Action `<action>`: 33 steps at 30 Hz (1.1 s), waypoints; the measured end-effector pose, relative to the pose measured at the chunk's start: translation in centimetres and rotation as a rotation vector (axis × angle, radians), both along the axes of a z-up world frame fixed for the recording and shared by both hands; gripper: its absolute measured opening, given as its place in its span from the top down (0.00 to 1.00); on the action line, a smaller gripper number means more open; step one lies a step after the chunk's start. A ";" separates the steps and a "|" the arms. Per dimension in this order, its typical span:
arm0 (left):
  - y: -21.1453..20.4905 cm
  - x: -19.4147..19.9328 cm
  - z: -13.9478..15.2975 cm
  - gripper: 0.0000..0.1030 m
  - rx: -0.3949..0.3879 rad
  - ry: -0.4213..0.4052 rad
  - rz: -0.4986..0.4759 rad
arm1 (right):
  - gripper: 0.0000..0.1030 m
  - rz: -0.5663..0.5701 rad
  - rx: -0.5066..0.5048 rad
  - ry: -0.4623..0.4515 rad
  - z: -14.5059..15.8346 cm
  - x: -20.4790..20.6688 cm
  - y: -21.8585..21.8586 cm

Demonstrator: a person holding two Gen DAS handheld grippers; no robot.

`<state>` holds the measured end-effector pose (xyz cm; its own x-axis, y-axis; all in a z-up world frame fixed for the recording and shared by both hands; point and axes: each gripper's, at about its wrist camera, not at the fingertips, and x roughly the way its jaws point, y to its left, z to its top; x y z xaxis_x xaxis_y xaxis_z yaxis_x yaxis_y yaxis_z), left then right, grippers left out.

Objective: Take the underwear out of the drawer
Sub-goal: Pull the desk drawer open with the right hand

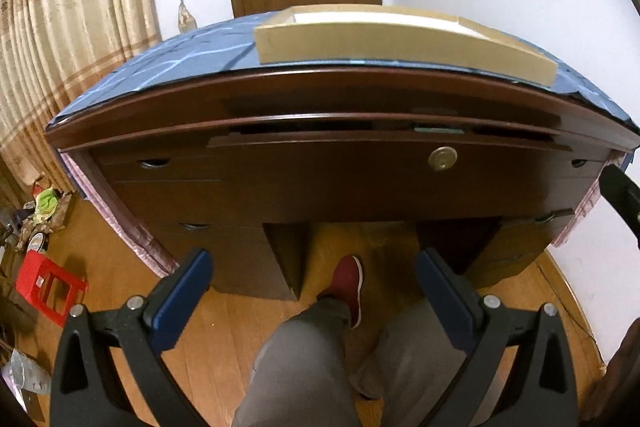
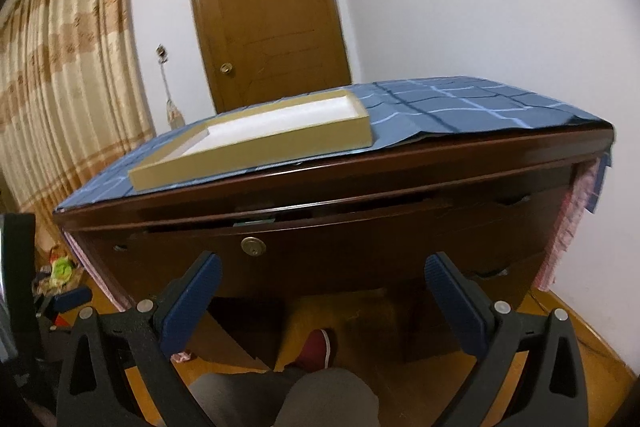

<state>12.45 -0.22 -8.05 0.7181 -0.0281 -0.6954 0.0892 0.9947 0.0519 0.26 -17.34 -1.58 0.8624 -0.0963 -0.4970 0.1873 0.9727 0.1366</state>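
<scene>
Both tongs spread and empty, left tongs [image 1: 314, 269], right tongs [image 2: 322, 273], drawer [image 1: 320, 163] just ahead, barely ajar

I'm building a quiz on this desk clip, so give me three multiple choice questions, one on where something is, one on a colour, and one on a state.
1. Where is the shallow cardboard tray?
A. on the floor
B. on the cloth-covered desk top
C. inside the drawer

2. What colour is the shoe?
A. red
B. white
C. black

3. How is the center drawer?
A. pulled fully out
B. removed
C. nearly shut, only a thin gap on top

Answers:
1 B, the tray rests on the blue checked cloth.
2 A, a dark red shoe shows under the desk.
3 C, the drawer front with its round lock sits close under the desk edge.
</scene>
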 end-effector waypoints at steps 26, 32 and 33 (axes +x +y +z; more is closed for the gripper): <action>1.3 7.5 -0.3 0.01 0.028 -0.079 0.043 | 0.01 0.309 -0.093 0.162 -4.9 13.2 -2.4; 1.0 7.8 -0.1 0.00 0.019 -0.087 0.032 | 0.01 0.340 -0.104 0.178 -4.9 13.9 -2.4; 1.1 8.0 -0.1 0.00 0.015 -0.085 0.033 | 0.01 0.347 -0.111 0.184 -4.9 14.0 -2.3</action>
<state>20.47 0.91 -8.17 0.7751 0.0066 -0.6318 0.0508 0.9961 0.0727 14.30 -19.69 -6.51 0.7506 0.1231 -0.6492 -0.1432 0.9895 0.0221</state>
